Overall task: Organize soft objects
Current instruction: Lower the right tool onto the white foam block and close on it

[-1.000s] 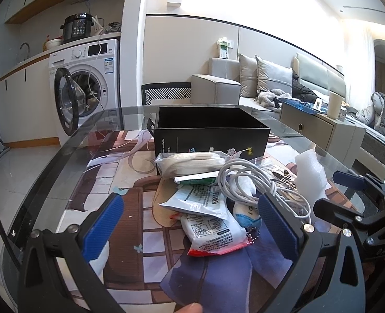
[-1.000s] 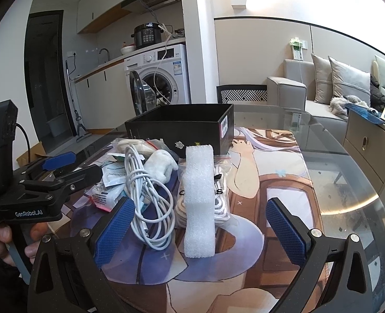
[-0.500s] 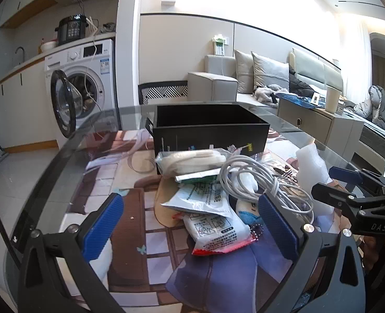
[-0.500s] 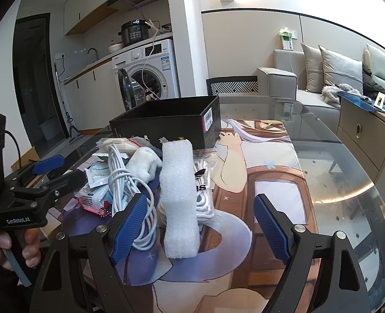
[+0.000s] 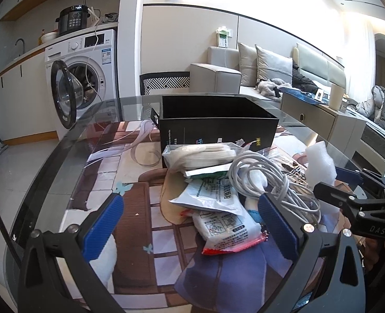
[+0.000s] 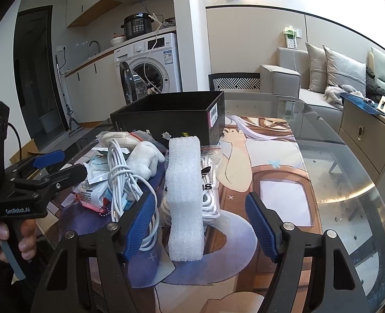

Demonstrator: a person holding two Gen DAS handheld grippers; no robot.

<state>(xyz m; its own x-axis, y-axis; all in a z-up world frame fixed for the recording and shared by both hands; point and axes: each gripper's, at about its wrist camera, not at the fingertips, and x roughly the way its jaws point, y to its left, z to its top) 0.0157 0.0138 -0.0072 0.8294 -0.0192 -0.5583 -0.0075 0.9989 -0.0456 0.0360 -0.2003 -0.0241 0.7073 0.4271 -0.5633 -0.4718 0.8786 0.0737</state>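
A pile of soft things lies in front of an open black box (image 5: 215,127): a white foam block (image 6: 184,195), a coiled white cable (image 5: 268,180), a bagged white cloth (image 5: 200,154), printed packets (image 5: 218,208) and a white plush piece (image 6: 145,159). My right gripper (image 6: 201,224) is open, its blue pads on either side of the foam block's near end, not touching it. My left gripper (image 5: 189,227) is open and empty, low over the mat before the packets. The box also shows in the right wrist view (image 6: 171,120).
The pile rests on a printed mat (image 6: 270,177) on a round glass table (image 6: 348,182). A bagged white cord (image 6: 210,190) lies under the foam. Loose plastic strips (image 5: 140,148) lie left of the box. A washing machine (image 5: 83,78) and a sofa (image 5: 270,70) stand beyond.
My right gripper has moved forward and left, so the foam block now sits between its pads. My left gripper has drifted slightly; the pile has not moved.
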